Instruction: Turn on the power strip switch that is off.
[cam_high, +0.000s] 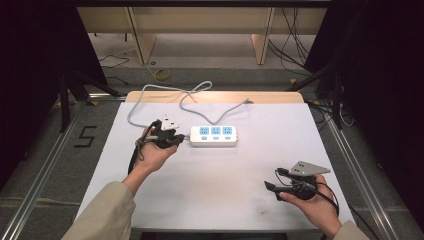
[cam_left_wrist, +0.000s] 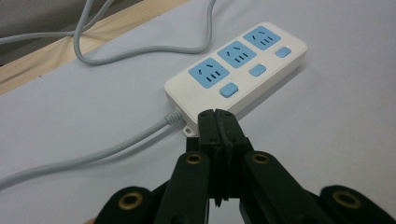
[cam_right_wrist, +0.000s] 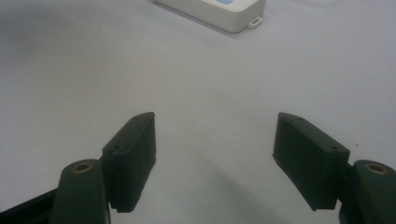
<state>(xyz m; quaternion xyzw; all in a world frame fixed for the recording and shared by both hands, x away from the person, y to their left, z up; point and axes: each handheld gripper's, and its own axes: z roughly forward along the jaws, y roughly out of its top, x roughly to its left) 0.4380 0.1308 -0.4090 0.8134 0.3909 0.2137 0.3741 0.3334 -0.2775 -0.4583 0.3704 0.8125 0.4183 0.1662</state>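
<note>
Power strip (cam_high: 214, 135) lies flat on the white table (cam_high: 220, 200), toward the far middle, its long side running across the high view and its grey cord (cam_high: 165, 92) leaving the left end, looping back over the wooden far edge of the table. It looks like a rigid plastic block, light enough to slide if nudged, with smooth rounded sides that could slip from hard pads; the cord is soft and springy and would likely drag or swing the body if it were lifted by one end. A hold across the narrow width of the body, near the middle, seems the surest, while the blue switches (cam_left_wrist: 228, 89) beside each socket are small and would take a pointed push. The left gripper (cam_left_wrist: 217, 119) has its jaws pressed together with nothing between them, its tip just beside the cord end of the strip, near the first switch; whether it touches the casing cannot be told. The right gripper (cam_right_wrist: 215, 140) rests well apart on the near right of the table, jaws spread wide and empty. The plug end of the cord is not in view, the right gripper view cuts the strip off at the top, and the marks on the sockets are too small to read.
</note>
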